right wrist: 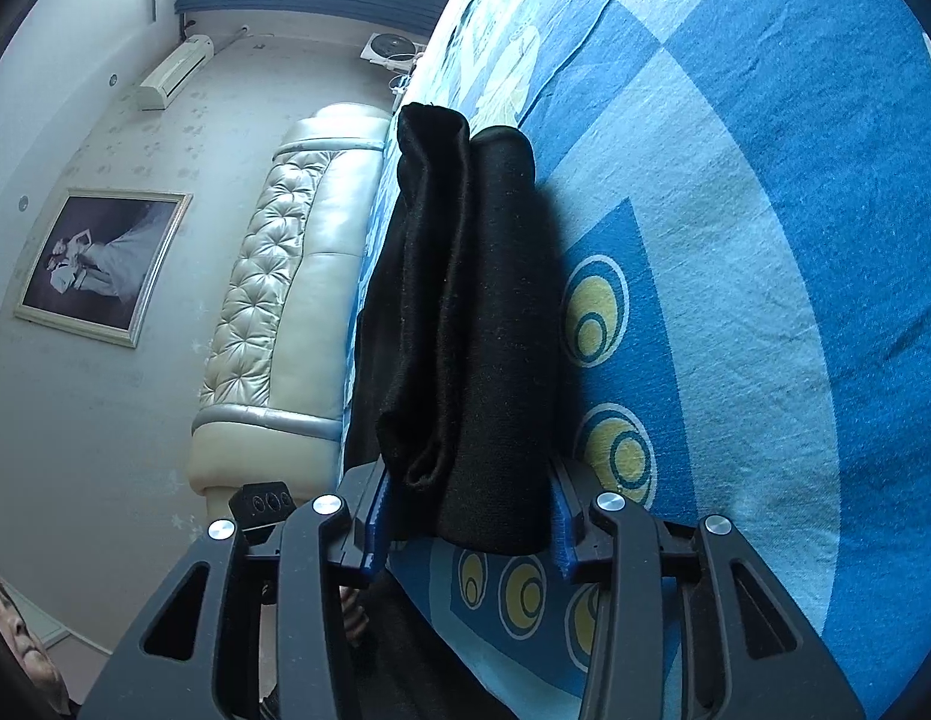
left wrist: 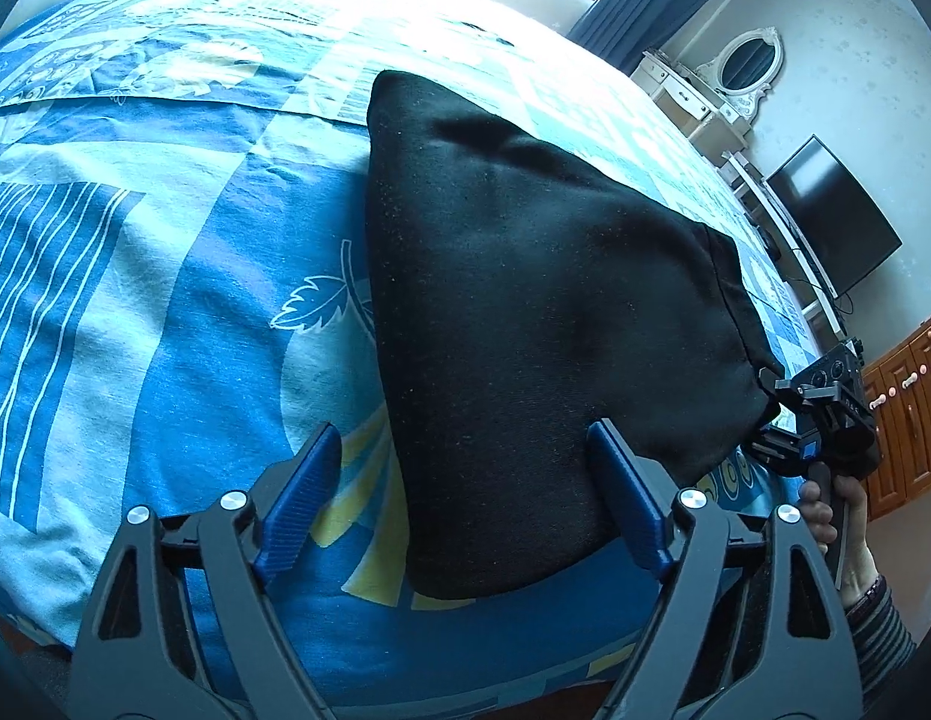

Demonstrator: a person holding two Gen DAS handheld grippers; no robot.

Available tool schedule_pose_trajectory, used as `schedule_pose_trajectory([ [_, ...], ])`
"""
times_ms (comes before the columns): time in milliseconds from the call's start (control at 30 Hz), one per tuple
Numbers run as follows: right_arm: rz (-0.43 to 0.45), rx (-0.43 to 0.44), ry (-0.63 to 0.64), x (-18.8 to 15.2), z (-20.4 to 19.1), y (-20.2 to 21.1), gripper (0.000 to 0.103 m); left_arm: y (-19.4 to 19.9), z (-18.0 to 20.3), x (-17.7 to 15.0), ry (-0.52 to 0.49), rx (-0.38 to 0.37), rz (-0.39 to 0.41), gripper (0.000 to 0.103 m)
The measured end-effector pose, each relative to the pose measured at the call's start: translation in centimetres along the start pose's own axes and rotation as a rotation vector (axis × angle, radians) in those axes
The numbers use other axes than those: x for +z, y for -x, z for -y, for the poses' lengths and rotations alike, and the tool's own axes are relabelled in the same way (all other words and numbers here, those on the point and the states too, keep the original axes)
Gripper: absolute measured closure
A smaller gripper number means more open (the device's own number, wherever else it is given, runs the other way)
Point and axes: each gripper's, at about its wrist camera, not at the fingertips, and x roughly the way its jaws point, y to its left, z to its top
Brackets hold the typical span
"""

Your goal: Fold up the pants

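Observation:
The black pants (left wrist: 525, 300) lie folded in a thick bundle on the blue patterned bedspread (left wrist: 135, 300). My left gripper (left wrist: 468, 486) stands wide open over the near end of the bundle. The cloth lies between its blue fingers and close to the right-hand one, but it is not pinched. In the left wrist view my right gripper (left wrist: 771, 414) is at the bundle's far right corner, held by a person's hand (left wrist: 825, 510). In the right wrist view the pants (right wrist: 477, 300) fill the gap of my right gripper (right wrist: 468, 531), whose pads press on the folded layers above the bedspread (right wrist: 765, 240).
A padded cream headboard (right wrist: 297, 276) and a framed picture (right wrist: 99, 264) are on the wall behind the bed. A television (left wrist: 834, 216), a white dresser with an oval mirror (left wrist: 705, 84) and a wooden cabinet (left wrist: 909, 396) stand beyond the bed's right edge.

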Motion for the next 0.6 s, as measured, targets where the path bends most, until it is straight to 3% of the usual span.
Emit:
schedule_pose_trajectory([
  [100,0.008,-0.003,0.002,-0.2,0.1,0.4,0.059,-0.1,0.0,-0.2,0.007,0.037,0.012,0.009],
  [367,0.002,-0.031,-0.005,-0.7,0.3,1.8,0.056,-0.2,0.1,-0.3,0.045,0.098,0.019,0.002],
  [600,-0.020,-0.211,0.124,-2.3,-1.9,2.0,0.052,-0.5,0.2,-0.1,0.067,0.118,0.003,0.002],
])
